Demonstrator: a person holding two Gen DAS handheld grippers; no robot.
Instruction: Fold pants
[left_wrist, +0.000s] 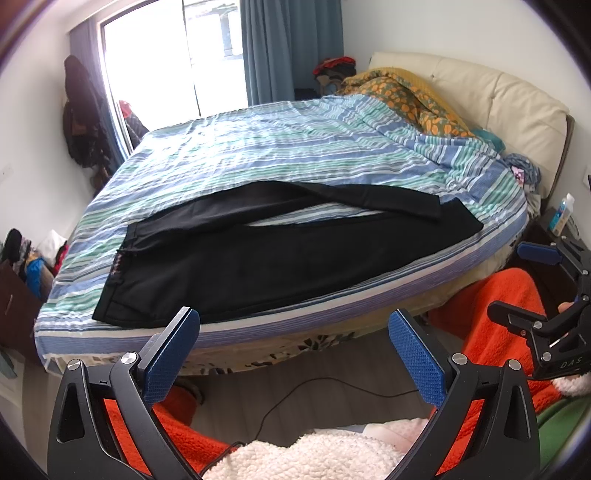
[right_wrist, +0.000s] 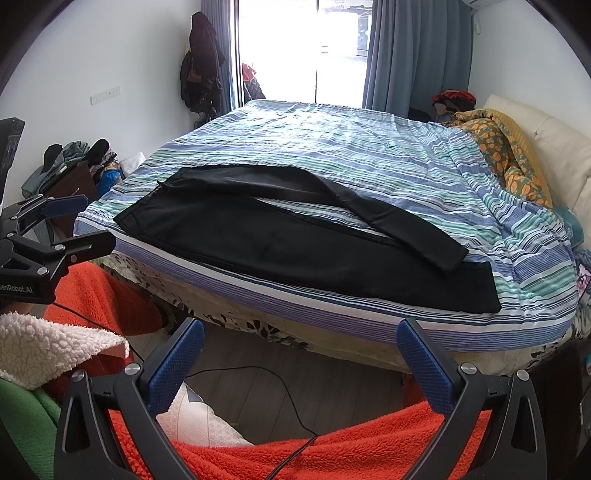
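While both tongs gape empty | black pants on bed | far leg overlaps near leg's hem

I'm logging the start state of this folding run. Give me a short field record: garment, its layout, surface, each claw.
garment: black pants
layout: spread flat near the bed's front edge, waistband to the left, far leg angled so its cuff lies over the near leg
surface: striped bedspread
left claw: open, empty, short of the bed
right claw: open, empty, short of the bed
folding: not yet begun
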